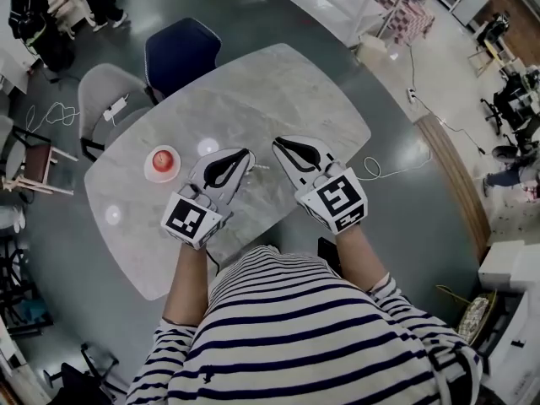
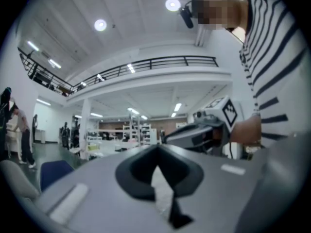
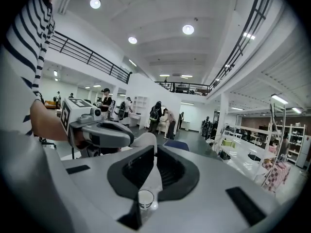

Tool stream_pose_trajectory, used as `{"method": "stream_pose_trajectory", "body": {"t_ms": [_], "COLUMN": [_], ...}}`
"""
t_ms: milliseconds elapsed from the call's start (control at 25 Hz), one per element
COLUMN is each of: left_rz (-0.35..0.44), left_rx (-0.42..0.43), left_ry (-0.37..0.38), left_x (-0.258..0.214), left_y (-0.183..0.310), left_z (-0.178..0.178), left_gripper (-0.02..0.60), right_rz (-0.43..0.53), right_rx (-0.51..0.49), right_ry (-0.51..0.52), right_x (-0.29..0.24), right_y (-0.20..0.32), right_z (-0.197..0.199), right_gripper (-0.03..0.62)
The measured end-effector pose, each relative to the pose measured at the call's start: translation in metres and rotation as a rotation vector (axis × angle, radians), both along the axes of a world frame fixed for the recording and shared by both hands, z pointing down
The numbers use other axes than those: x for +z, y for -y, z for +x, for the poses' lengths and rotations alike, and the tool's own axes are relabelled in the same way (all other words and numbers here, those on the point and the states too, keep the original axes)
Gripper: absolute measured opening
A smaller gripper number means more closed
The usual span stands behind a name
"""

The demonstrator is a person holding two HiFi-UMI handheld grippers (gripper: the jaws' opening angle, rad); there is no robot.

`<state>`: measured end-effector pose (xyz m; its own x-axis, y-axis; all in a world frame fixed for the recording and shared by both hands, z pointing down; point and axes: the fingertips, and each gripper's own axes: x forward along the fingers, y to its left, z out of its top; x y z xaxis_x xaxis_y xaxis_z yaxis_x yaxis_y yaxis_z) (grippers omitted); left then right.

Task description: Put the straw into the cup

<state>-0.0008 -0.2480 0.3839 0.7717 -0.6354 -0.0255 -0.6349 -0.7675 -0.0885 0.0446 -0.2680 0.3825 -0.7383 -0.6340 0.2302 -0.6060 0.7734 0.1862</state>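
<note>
A round red-and-white cup point(image 1: 162, 162) stands on the marble table point(image 1: 287, 83), left of both grippers. A thin pale stick, likely the straw point(image 1: 261, 167), lies on the table between the gripper tips. My left gripper point(image 1: 246, 153) point(image 2: 158, 153) is shut, and nothing shows between its jaws. My right gripper point(image 1: 277, 143) point(image 3: 155, 142) is shut too, close beside the left one, tips nearly facing. In the right gripper view a small clear cup point(image 3: 145, 198) shows through the gap under its jaws.
A dark blue chair point(image 1: 181, 53) and a grey chair point(image 1: 110, 99) stand at the table's far left side. A white cable point(image 1: 380, 169) runs off the table's right edge. Shelving and several people are far off in the hall.
</note>
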Motion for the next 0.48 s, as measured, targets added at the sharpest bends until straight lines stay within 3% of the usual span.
{"method": "stream_pose_trajectory", "body": {"t_ms": [480], "left_rz": [0.023], "left_rx": [-0.009], "left_ry": [0.007], "left_x": [-0.01], "left_y": [-0.006], "left_z": [0.004], "left_gripper": [0.006], "right_rz": [0.05], "right_rx": [-0.037], "right_ry": [0.037], "right_x": [-0.022], "right_y": [-0.014], "right_z": [0.004], "right_gripper": [0.012]}}
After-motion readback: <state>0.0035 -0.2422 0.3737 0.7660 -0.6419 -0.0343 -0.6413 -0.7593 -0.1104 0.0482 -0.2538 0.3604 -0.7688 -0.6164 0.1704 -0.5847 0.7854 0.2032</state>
